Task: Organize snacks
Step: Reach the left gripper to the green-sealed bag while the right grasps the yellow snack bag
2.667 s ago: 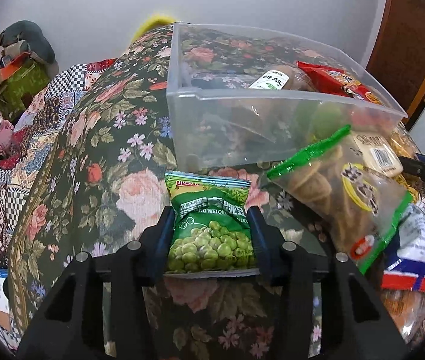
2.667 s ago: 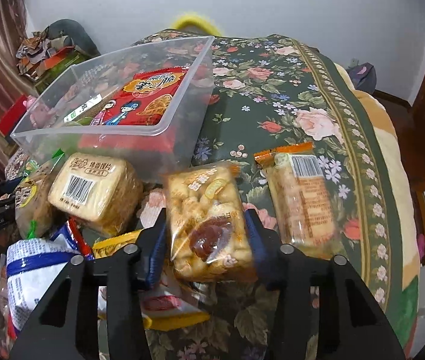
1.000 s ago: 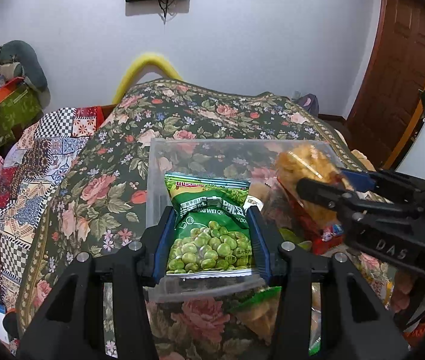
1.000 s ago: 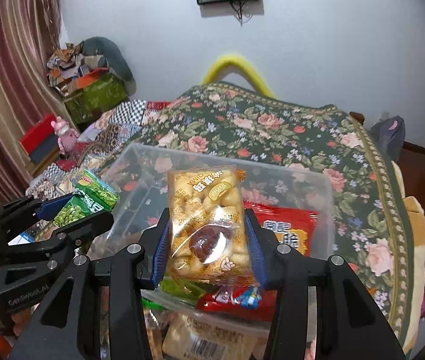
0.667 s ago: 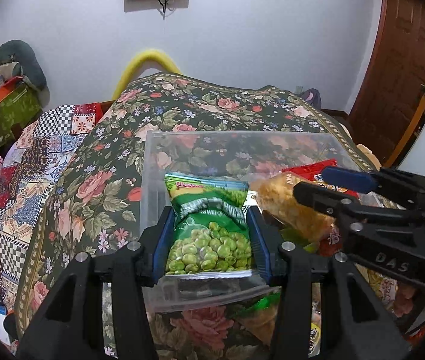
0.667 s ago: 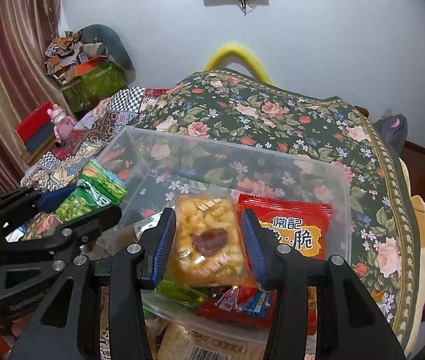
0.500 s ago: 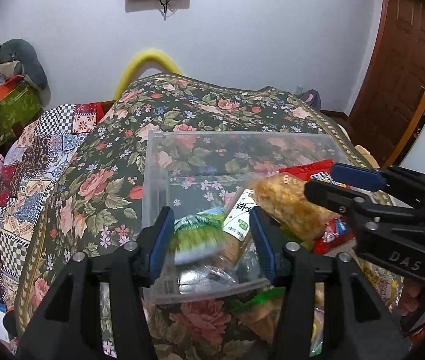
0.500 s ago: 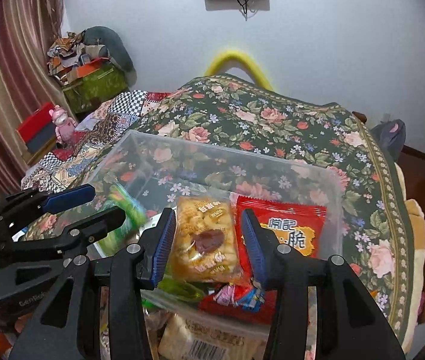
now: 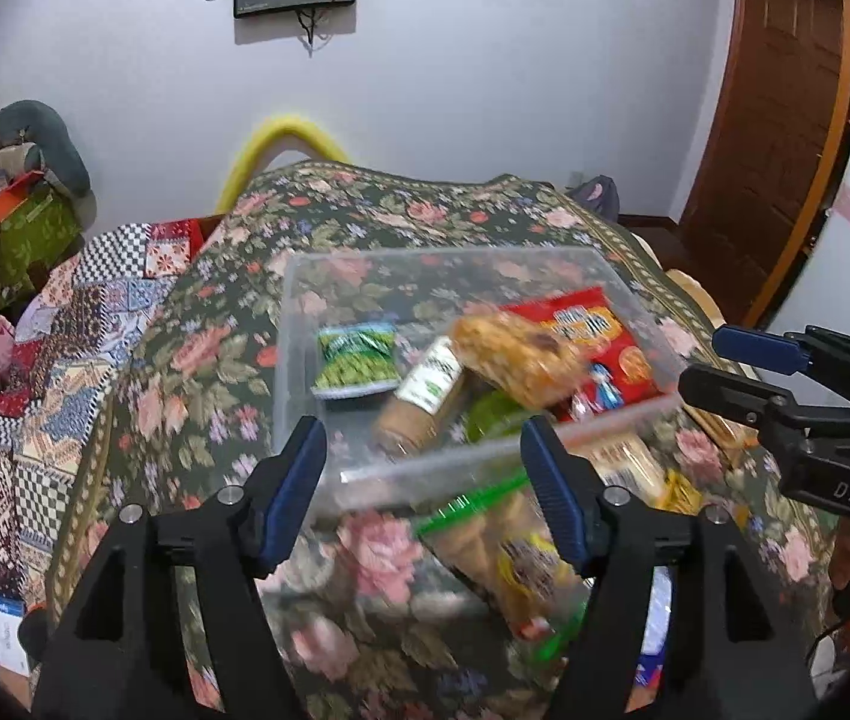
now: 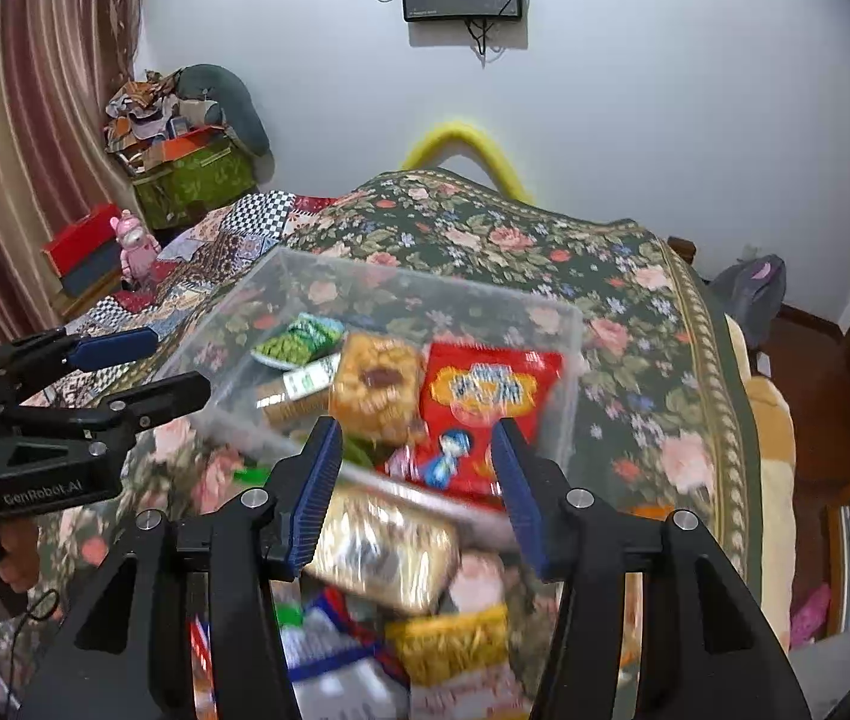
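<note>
We see our left gripper (image 9: 425, 474) spread wide with nothing between its blue-padded fingers (image 9: 299, 480); it hangs over the near edge of the clear plastic bin (image 9: 299, 324) without touching it. Our right gripper (image 10: 416, 471) is likewise wide open and empty, poised above the bin's near wall.

The bin sits on the floral bedspread (image 9: 197, 360). Inside it, the green pea packet (image 9: 356, 360) lies flat toward the left side, apart from the rest. Beside it a brown tube with a white label (image 9: 425, 396) leans diagonally, and the yellow puffed-snack bag (image 9: 520, 357) rests partly on the tube and partly on the red snack packet (image 9: 598, 342) at the right. From the right wrist, the yellow bag (image 10: 374, 387) sits just left of the red packet (image 10: 484, 396), touching it.

More snacks lie blurred on the bedspread in front of the bin, among them a cracker bag with a green seal (image 9: 502, 546) and a golden wrapped pack (image 10: 383, 546).
</note>
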The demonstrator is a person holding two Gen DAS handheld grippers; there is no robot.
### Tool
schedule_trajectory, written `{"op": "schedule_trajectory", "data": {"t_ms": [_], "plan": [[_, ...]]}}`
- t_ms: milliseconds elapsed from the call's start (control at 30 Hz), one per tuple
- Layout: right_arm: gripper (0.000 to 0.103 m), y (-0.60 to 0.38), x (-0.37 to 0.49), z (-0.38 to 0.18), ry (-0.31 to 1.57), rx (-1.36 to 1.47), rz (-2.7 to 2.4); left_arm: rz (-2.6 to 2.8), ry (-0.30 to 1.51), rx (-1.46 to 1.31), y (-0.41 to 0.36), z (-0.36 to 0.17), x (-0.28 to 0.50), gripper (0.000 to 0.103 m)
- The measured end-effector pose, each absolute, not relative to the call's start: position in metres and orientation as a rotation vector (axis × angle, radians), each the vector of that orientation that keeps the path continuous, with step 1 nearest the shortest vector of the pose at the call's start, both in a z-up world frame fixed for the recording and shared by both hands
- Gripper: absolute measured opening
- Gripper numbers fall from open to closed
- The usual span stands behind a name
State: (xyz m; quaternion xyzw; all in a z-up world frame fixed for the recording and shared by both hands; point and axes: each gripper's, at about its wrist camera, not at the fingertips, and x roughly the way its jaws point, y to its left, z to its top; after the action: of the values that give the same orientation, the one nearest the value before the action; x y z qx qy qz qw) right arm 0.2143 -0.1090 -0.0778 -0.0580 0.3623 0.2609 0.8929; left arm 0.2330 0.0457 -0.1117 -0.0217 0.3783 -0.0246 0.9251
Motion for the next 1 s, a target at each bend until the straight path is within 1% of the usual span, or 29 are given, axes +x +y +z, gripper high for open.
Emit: {"op": "schedule_trajectory", "data": {"t_ms": [100, 267, 533, 733, 767, 800, 900, 1000], "plan": [[0.049, -0.121, 0.206, -0.085, 0.767, -0.111, 0.533, -0.062, 0.799, -0.051, 0.038, -0.118, 0.224, 0.069], [0.054, -0.141, 0.195, -0.101, 0.803, -0.097, 0.512, -0.078, 0.846, -0.062, 0.027, -0.135, 0.216, 0.074], [0.054, -0.155, 0.182, -0.139, 0.900, -0.095, 0.518, -0.085, 0.936, -0.094, 0.006, -0.166, 0.227, 0.075], [0.055, -0.156, 0.181, -0.161, 0.948, -0.110, 0.525, -0.075, 0.949, -0.072, -0.003, -0.180, 0.227, 0.085], [0.059, -0.157, 0.181, -0.163, 0.950, -0.108, 0.527, -0.072, 0.956, -0.061, -0.004, -0.184, 0.227, 0.085], [0.060, -0.157, 0.181, -0.165, 0.953, -0.103, 0.528, -0.070, 0.961, -0.053, -0.004, -0.188, 0.226, 0.085], [0.060, -0.156, 0.181, -0.170, 0.962, -0.093, 0.528, -0.069, 0.957, -0.095, 0.003, -0.195, 0.224, 0.087], [0.060, -0.157, 0.184, -0.175, 0.969, -0.072, 0.530, -0.063, 0.966, -0.132, 0.010, -0.200, 0.225, 0.088]]}}
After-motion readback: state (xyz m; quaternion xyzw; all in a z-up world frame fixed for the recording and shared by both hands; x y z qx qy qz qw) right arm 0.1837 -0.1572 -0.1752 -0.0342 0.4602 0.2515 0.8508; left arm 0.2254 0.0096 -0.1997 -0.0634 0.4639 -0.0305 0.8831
